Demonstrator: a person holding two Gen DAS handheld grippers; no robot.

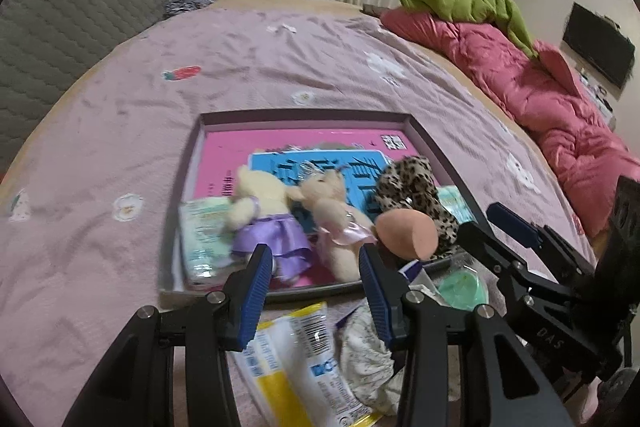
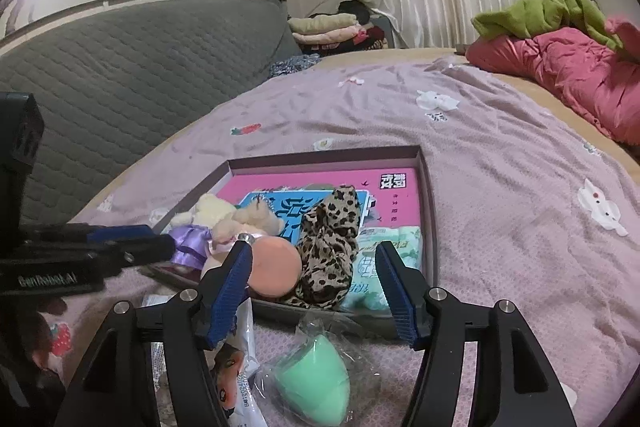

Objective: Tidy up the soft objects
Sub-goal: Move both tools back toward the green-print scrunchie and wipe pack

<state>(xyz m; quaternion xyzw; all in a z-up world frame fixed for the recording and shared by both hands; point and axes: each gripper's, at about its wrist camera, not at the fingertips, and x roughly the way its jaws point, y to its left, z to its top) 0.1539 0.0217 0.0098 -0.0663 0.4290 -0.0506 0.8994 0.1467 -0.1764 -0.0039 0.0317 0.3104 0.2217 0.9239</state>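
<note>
Bedding in pale purple covers the bed, and on it we see one shallow dark-rimmed tray lying near the bed's near edge. Inside the tray we count two plush bears: one cream bear in a purple skirt at the tray's near left, and one tan bear in a pink dress just beside it, touching. We count one leopard-print scrunchie toward the tray's right side, and one peach makeup sponge resting at the tray's near edge against the scrunchie. Two tissue packs lie in the tray, one at its near left corner and one at its near right corner. Outside the tray, on the bed just before its near edge, we see one green makeup sponge in a clear wrapper and one white-and-yellow packet. Our left gripper hovers over the tray's near edge, jaws spread and holding nothing. Our right gripper is likewise released, its fingers wide apart above the green sponge. One pink quilt lies along the bed's far right edge.
</note>
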